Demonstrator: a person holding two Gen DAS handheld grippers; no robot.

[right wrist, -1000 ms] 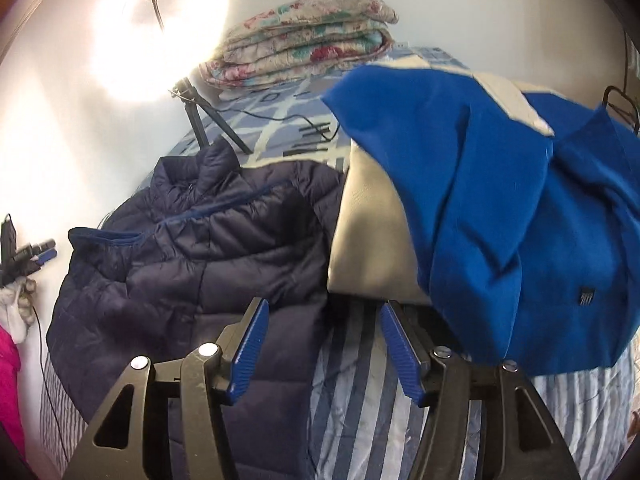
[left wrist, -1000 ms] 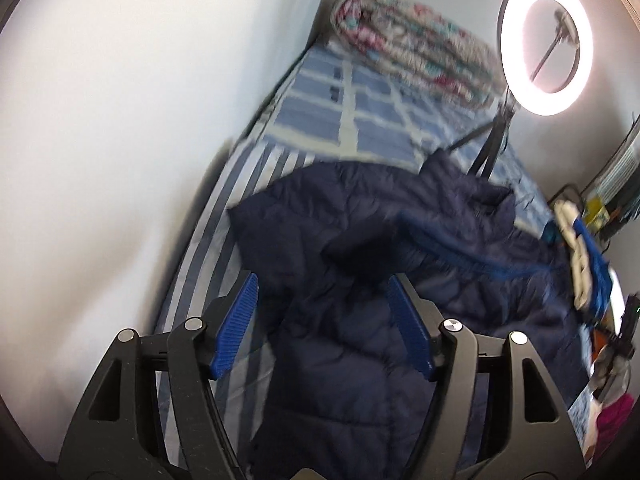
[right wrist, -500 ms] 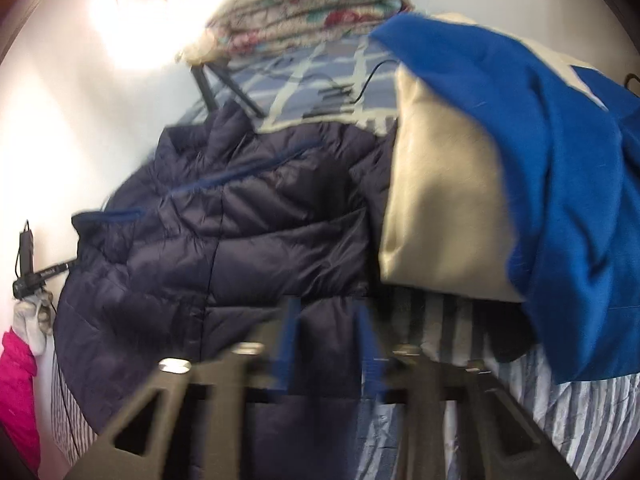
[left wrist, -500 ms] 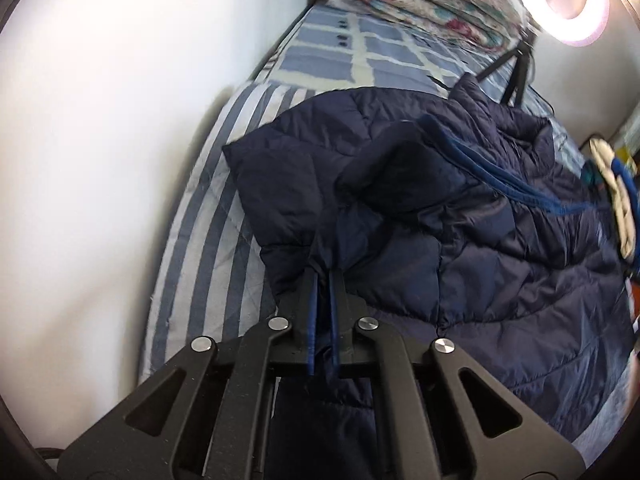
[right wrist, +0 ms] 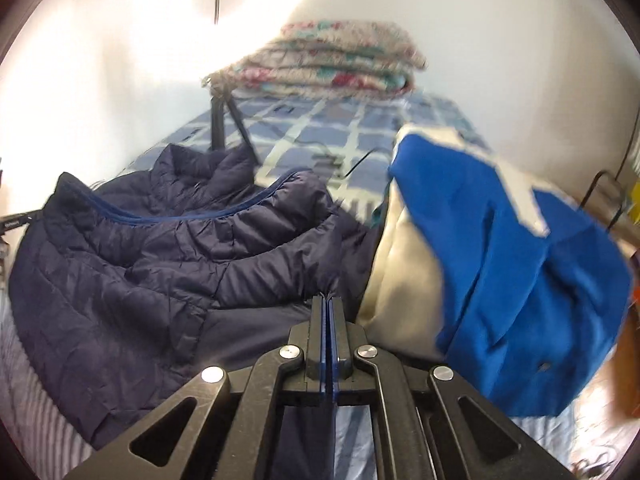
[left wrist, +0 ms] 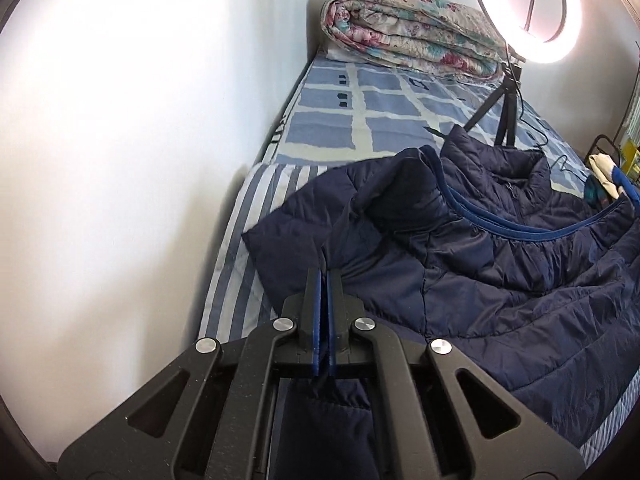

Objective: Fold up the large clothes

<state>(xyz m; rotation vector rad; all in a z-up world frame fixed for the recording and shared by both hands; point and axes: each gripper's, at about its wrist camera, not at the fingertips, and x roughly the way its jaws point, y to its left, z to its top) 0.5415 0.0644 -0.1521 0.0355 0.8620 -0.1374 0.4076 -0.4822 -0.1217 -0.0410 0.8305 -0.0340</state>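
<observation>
Left gripper [left wrist: 323, 276]: jaws are being held tight together on a pinch of the navy puffer jacket [left wrist: 500, 280], low centre of the left wrist view; dark fabric is being trapped between the blue pads and is hanging below them.
Right gripper [right wrist: 328, 300]: likewise being kept closed on the jacket's [right wrist: 168, 264] other lower edge, low centre of the right wrist view; a strip of navy cloth is running down between the jaws.
Jacket place: it is being spread across the striped sheet [left wrist: 248, 248], filling the centre and right of the left wrist view and the left half of the right wrist view; collar is pointing to the upper part of the frame, towards the tripod [left wrist: 504, 108].
Done so far: both grips are being judged as made, one on each side of the hem end. No fold is showing; the body is lying rumpled and bunched, blue-trimmed opening [left wrist: 520, 228] gaping.
Left to do: all folding is being judged as outstanding, namely lifting the held edge, carrying it over towards the collar, flattening, then further halving.
Neighbouring cloth: a blue and cream garment [right wrist: 500, 272] is lying heaped at the right of the right wrist view, touching or overlapping the jacket's edge; it is being treated as unfolded too.
Background: a folded floral quilt [left wrist: 408, 32] is sitting at the top of frame, beside the ring light [left wrist: 572, 20], upper right.
</observation>
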